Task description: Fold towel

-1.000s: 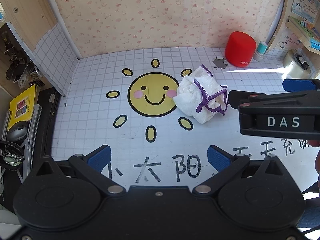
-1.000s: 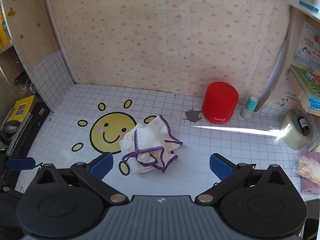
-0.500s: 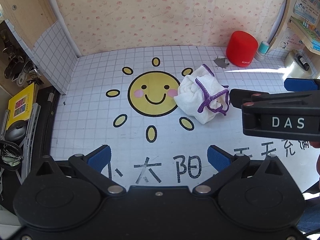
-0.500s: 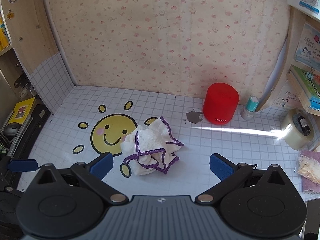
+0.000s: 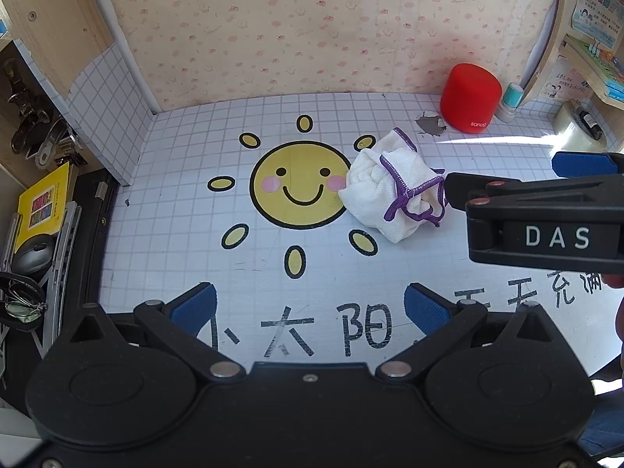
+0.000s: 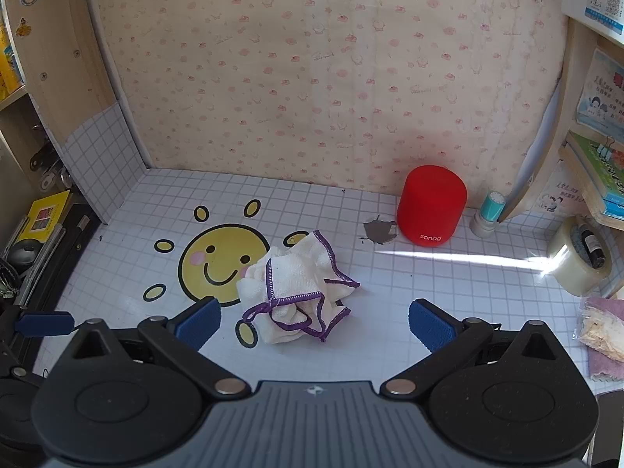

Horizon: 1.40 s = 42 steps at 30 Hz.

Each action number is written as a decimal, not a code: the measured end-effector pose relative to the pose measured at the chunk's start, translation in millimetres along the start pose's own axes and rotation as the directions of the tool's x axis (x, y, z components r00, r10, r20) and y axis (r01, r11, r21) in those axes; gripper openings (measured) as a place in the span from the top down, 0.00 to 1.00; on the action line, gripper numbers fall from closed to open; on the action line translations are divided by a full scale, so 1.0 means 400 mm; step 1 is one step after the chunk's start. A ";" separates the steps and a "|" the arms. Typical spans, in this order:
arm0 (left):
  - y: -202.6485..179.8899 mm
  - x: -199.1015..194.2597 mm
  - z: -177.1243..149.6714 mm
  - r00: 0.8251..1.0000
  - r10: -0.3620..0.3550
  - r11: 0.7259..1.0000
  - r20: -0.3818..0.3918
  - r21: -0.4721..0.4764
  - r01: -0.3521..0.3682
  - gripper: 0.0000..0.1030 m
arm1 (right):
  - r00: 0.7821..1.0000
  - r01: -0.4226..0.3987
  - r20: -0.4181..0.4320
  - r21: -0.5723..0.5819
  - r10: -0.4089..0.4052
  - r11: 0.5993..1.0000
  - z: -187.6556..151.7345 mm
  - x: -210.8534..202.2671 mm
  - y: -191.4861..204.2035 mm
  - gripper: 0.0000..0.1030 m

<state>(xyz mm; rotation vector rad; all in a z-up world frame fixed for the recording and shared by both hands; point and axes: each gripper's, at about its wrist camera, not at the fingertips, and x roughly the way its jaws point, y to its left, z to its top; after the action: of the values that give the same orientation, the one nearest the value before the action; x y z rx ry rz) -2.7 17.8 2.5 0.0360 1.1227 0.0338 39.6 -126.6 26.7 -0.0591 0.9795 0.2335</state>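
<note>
A white towel with purple trim (image 5: 390, 191) lies crumpled in a heap on the gridded mat, just right of the yellow sun face (image 5: 300, 185). The right wrist view has the towel (image 6: 296, 292) close ahead, between and beyond the blue pads. My left gripper (image 5: 310, 308) is open and empty, well short of the towel. My right gripper (image 6: 314, 321) is open and empty too, a little short of the heap. The right gripper's body (image 5: 546, 222) shows side-on at the right edge of the left wrist view, beside the towel.
A red cylinder speaker (image 6: 431, 204) stands at the back near the wall, with a small teal bottle (image 6: 487, 214) and a tape roll (image 6: 577, 261) to its right. A pink cloth (image 6: 604, 335) lies at the right edge. Shelves with clutter flank both sides.
Both grippers have shifted slightly; the towel sits a little closer to the right gripper. Both stay open, and the towel itself has not moved.
</note>
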 end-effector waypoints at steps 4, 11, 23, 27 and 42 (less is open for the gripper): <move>0.003 0.002 -0.001 1.000 -0.002 1.000 -0.006 -0.008 0.002 0.00 | 1.000 -0.001 0.001 -0.003 0.001 1.000 -0.001 0.001 -0.001 0.00; 0.006 -0.001 -0.007 1.000 -0.004 1.000 -0.005 -0.017 0.004 0.00 | 1.000 0.000 0.010 -0.008 0.001 1.000 -0.001 -0.004 -0.009 0.00; -0.001 -0.013 -0.013 1.000 -0.002 1.000 0.016 0.001 0.002 0.00 | 1.000 0.002 0.028 -0.017 -0.002 1.000 -0.002 -0.013 -0.028 0.00; -0.003 -0.016 -0.013 1.000 -0.004 1.000 0.022 0.006 0.004 0.00 | 0.999 0.003 0.034 -0.020 -0.002 1.000 -0.002 -0.016 -0.034 0.00; -0.014 -0.013 -0.009 1.000 -0.004 1.000 0.019 0.017 0.003 0.00 | 0.999 0.021 0.046 -0.026 -0.020 0.999 0.010 -0.014 0.010 0.01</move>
<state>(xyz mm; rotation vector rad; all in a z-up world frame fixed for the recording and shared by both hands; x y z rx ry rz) -8.1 12.0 5.4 0.0494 1.1038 0.0207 38.9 -122.9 33.7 -0.0876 0.9299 0.2277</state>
